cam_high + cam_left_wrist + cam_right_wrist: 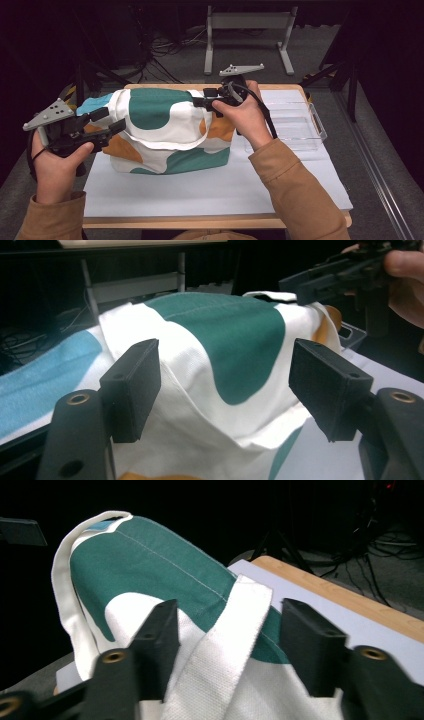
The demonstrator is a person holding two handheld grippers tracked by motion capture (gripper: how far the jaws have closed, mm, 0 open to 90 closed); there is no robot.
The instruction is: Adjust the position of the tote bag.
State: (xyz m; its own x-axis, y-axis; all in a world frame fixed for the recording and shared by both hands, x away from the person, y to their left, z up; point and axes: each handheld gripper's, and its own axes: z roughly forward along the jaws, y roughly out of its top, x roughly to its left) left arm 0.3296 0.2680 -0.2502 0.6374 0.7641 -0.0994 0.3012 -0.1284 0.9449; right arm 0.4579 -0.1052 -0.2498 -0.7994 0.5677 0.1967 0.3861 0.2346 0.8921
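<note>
A cloth tote bag [165, 130] with green, orange and blue patches on white stands on the white mat [225, 190]. My left gripper [112, 119] is at the bag's left end. Its jaws stand wide apart in the left gripper view [225, 385], with the bag's cloth [235, 335] bulging between and beyond them. My right gripper [200, 98] reaches the bag's top right corner. In the right gripper view its jaws [227, 630] straddle the white strap [225, 650], and there is a gap on the right side. The bag's green top [150, 560] lies beyond them.
A clear plastic tray [300, 125] sits on the mat to the right of the bag. The wooden table edge [200, 220] runs along the front. A grey metal stand [247, 22] and cables are on the floor behind the table.
</note>
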